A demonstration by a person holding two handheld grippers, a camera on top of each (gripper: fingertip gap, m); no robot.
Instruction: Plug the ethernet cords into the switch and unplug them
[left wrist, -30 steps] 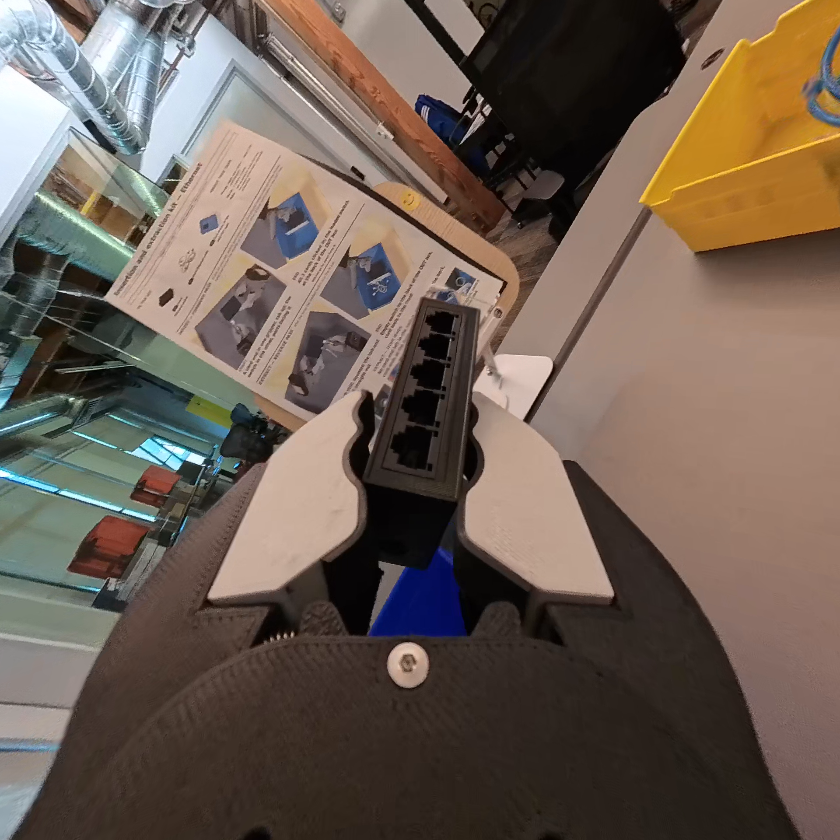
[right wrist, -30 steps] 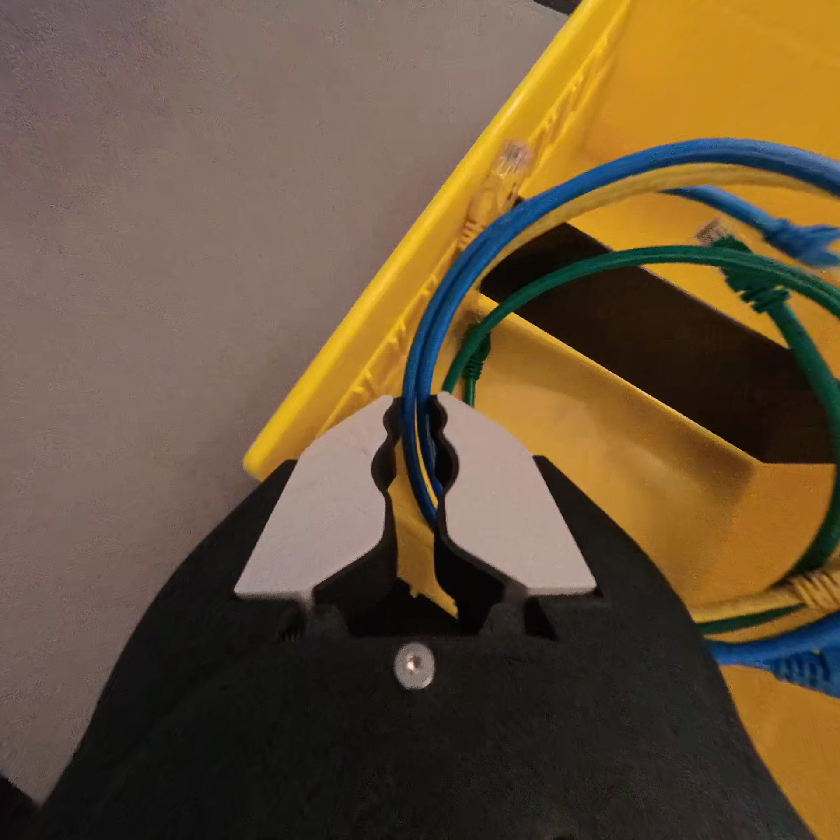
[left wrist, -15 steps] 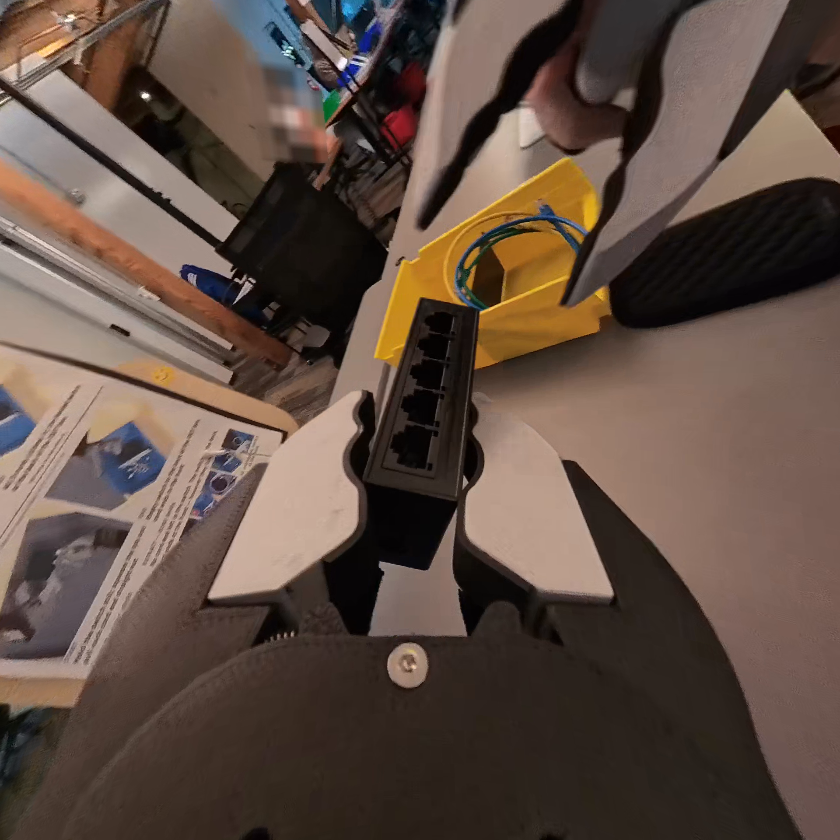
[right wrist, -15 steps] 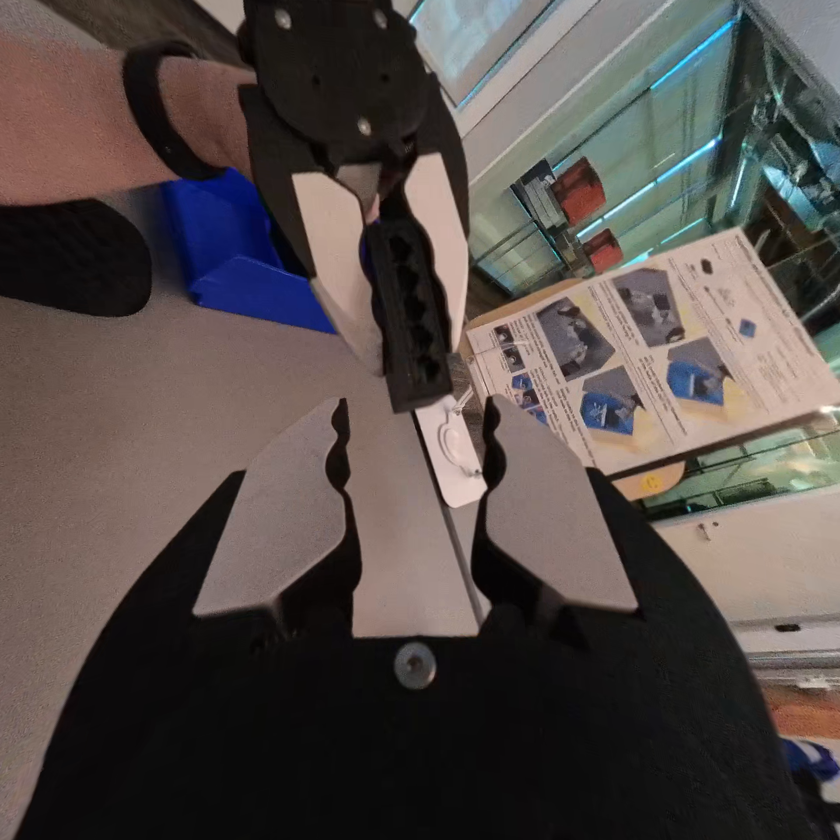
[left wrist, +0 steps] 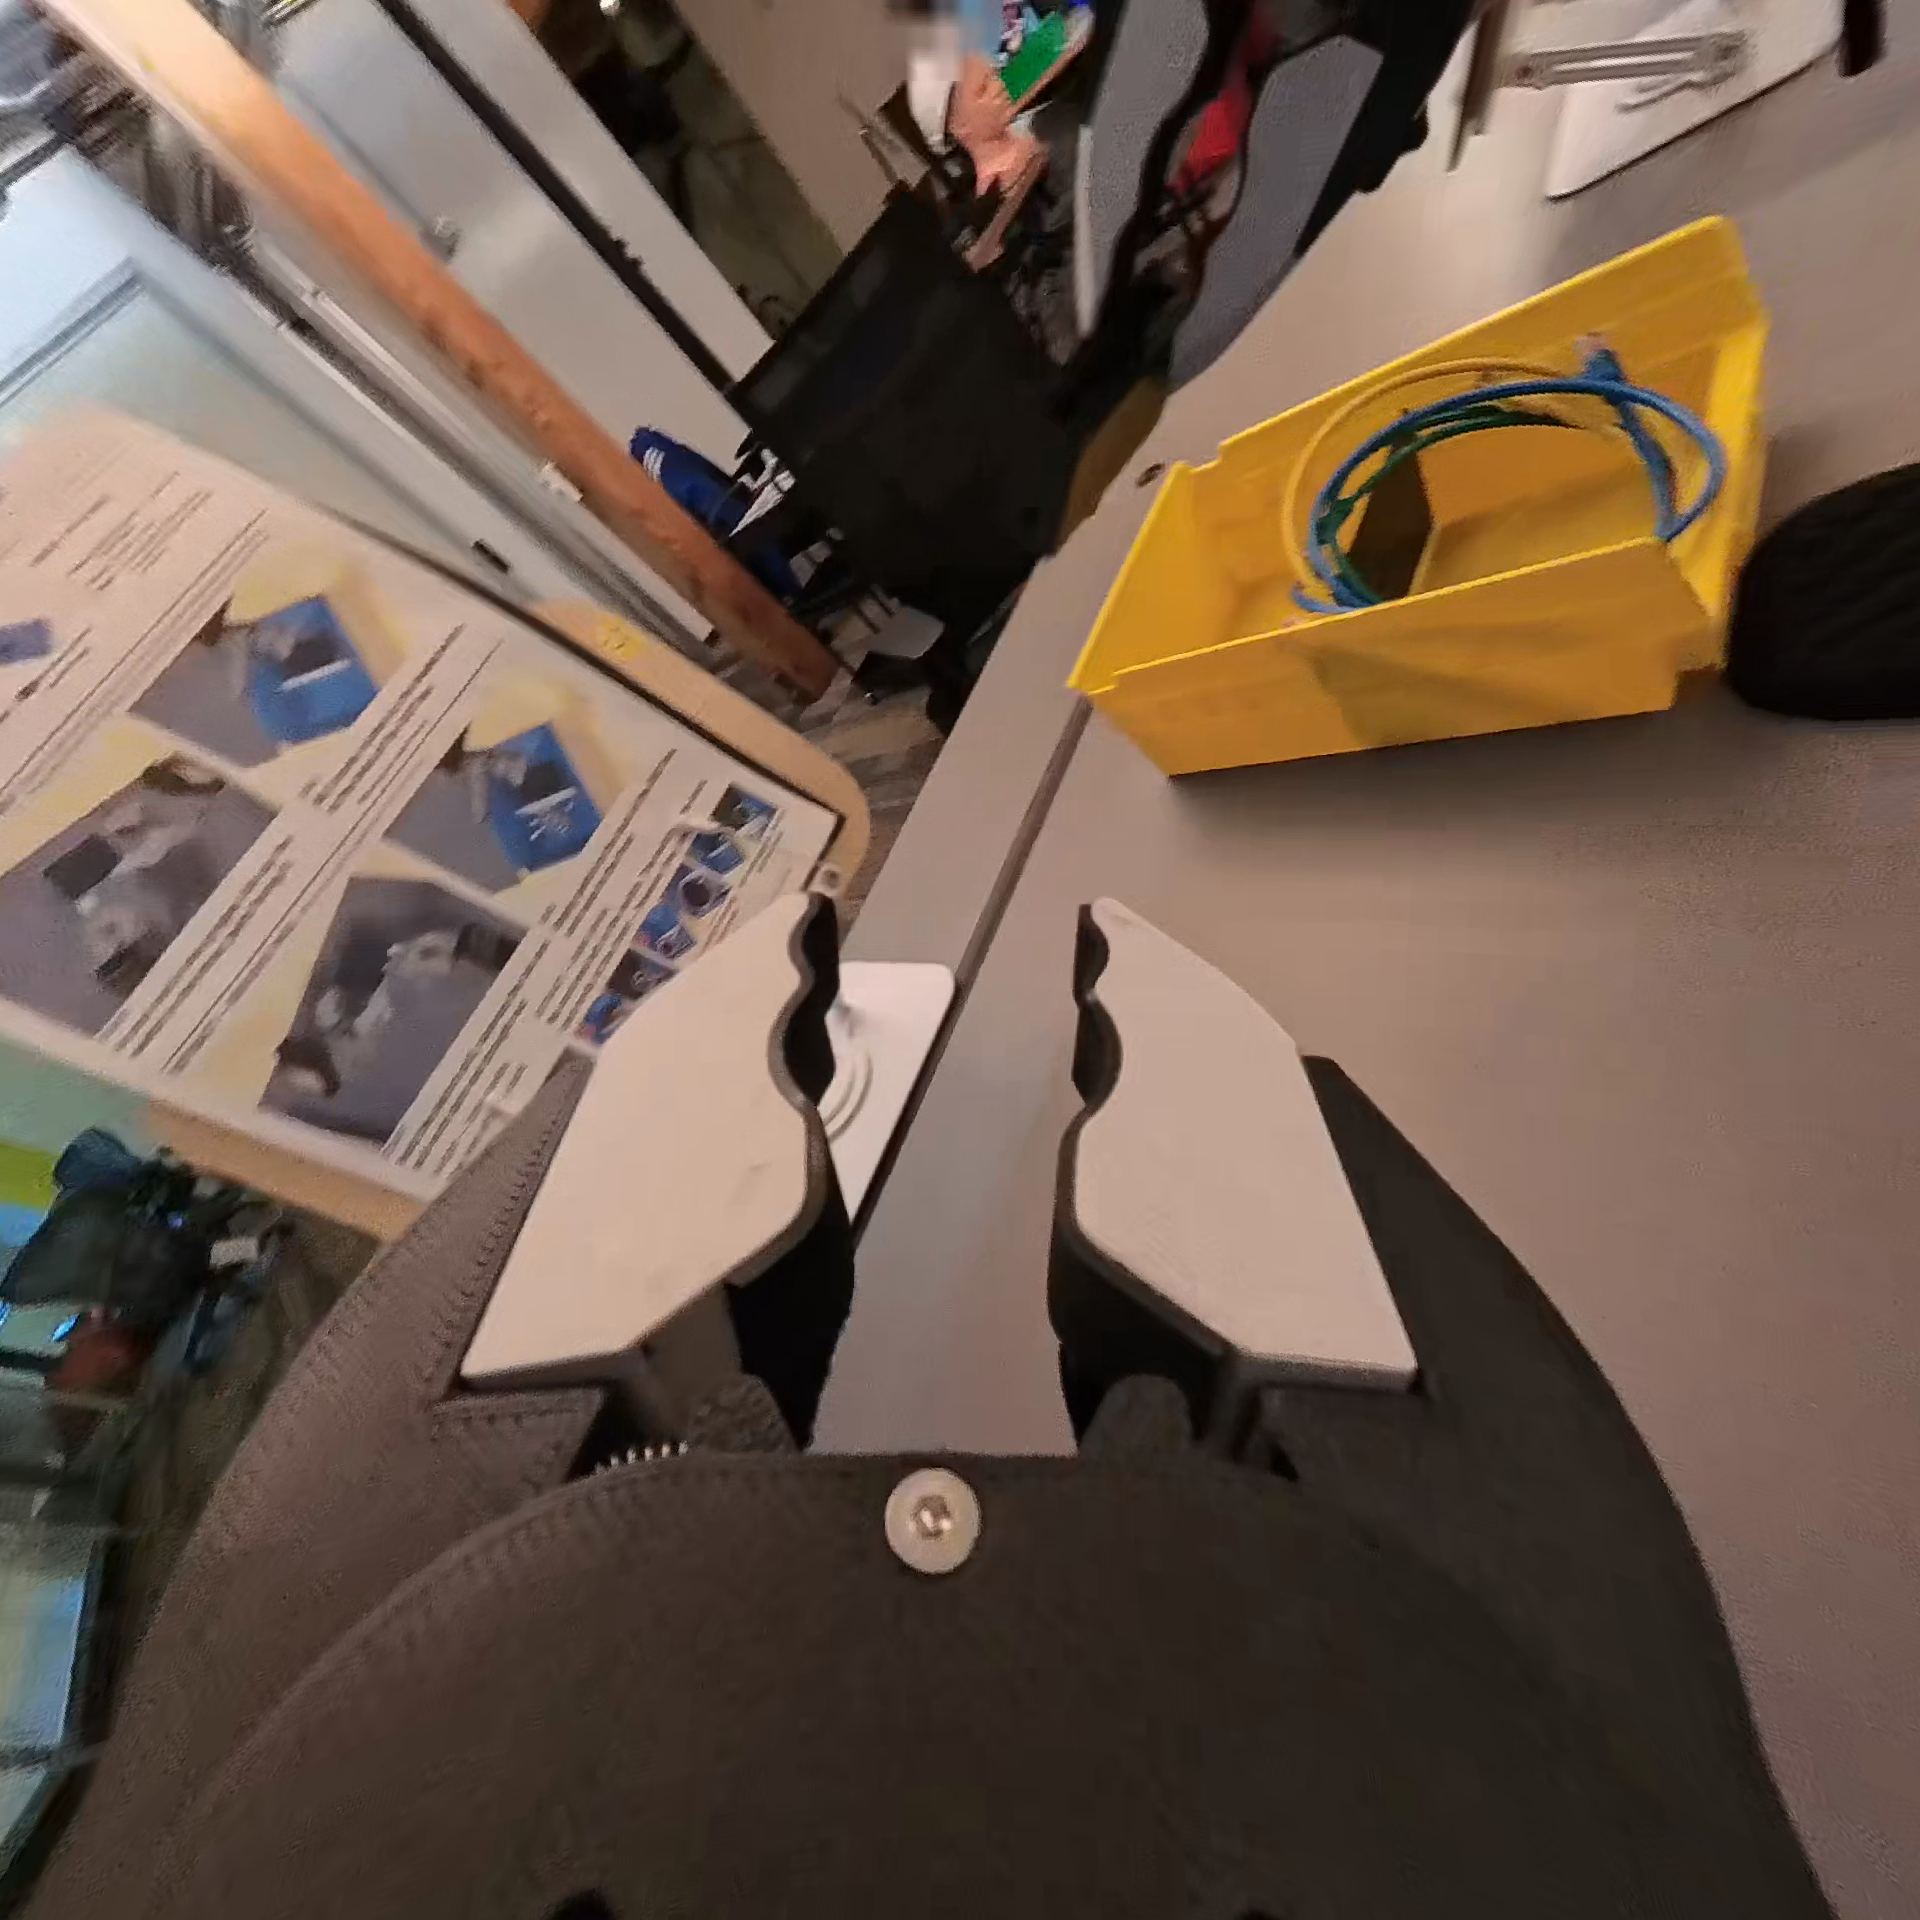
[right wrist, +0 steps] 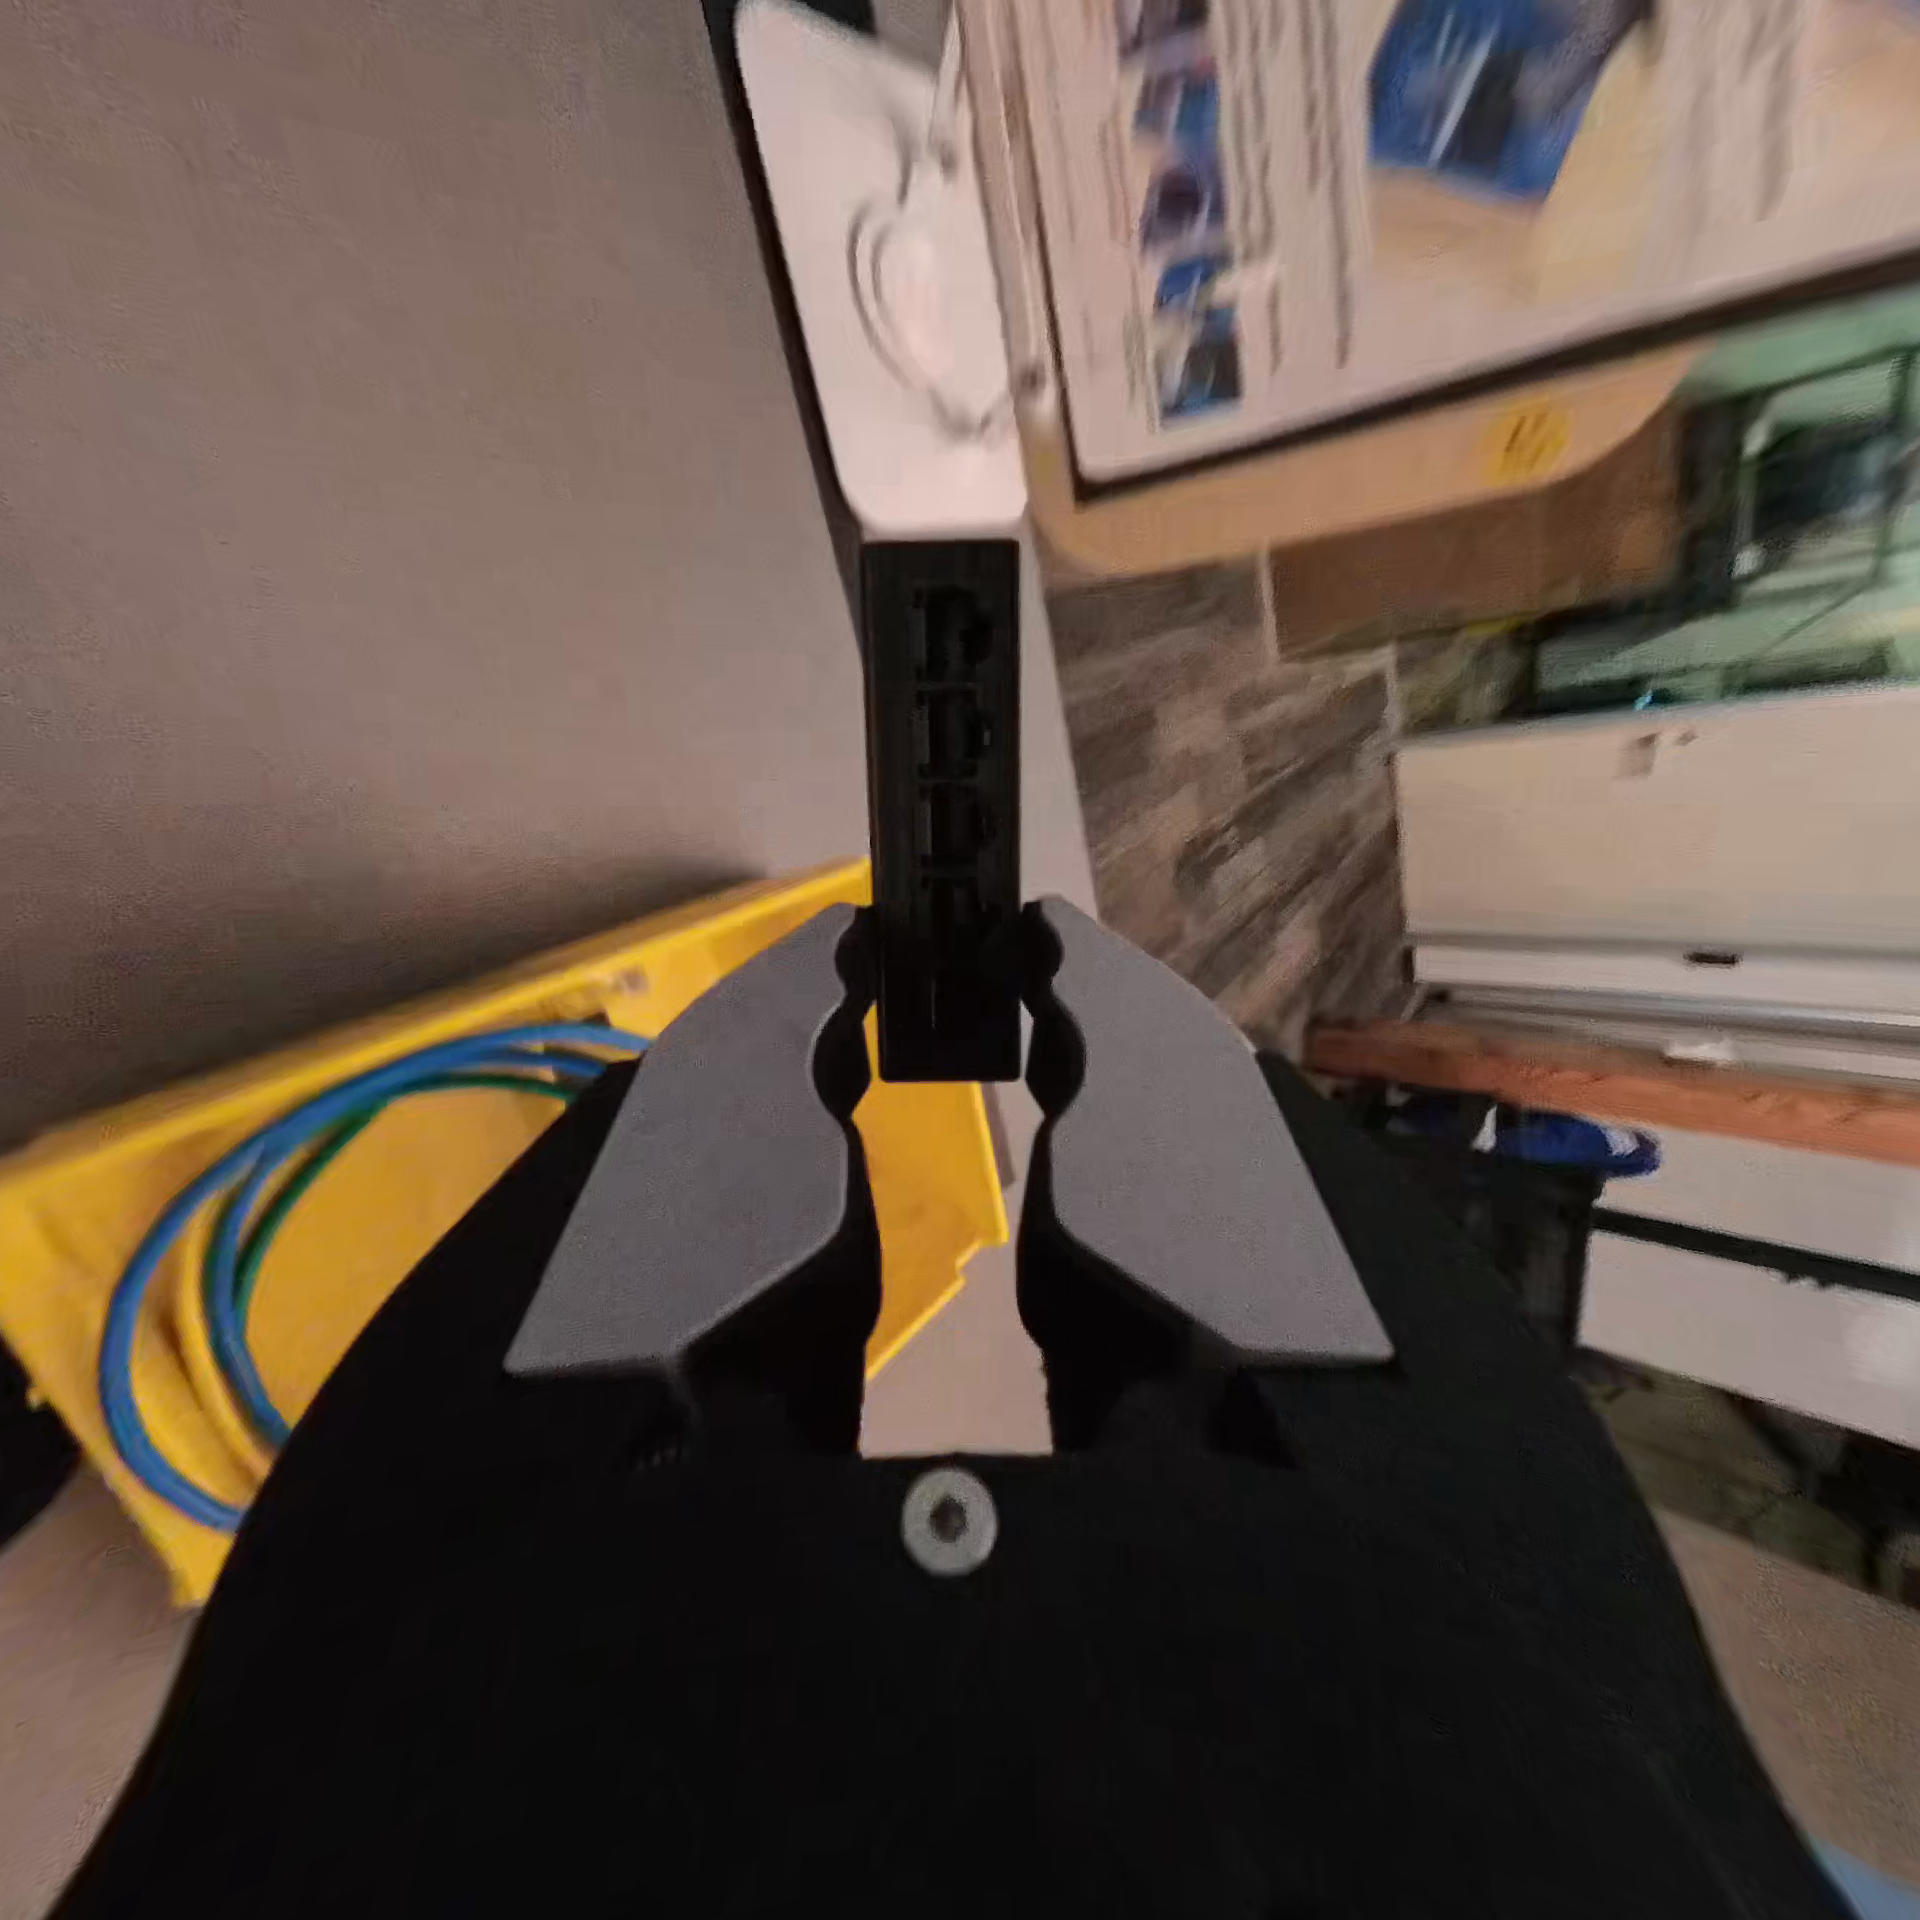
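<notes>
My right gripper [right wrist: 945, 935] is shut on the black ethernet switch [right wrist: 943, 748]; the pads press its two sides near one end, and its row of ports faces the camera. My left gripper [left wrist: 951, 925] is open and empty above the grey table [left wrist: 1455, 1039]. The ethernet cords [left wrist: 1496, 478], blue, green and yellow, lie coiled in a yellow bin [left wrist: 1434, 644] at the far right of the left wrist view. The cords [right wrist: 208, 1226] and the bin [right wrist: 436, 1018] also show at the lower left of the right wrist view.
A white stand base [left wrist: 883, 1049] and an illustrated instruction board [left wrist: 343, 790] sit by the table's left edge. A black rounded object [left wrist: 1839, 592] lies right of the bin. The right gripper's fingers [left wrist: 1132, 177] show blurred at the top of the left wrist view. Across from one pair of fingers to the other is roughly 25 cm. My left tips are about 35 cm from the black rounded object [left wrist: 1839, 592], my right tips only 25 cm.
The switch passed from my left gripper to my right one. The right let go of the cords, opened wide near the switch, then shut on it. The left opened and stands empty.
</notes>
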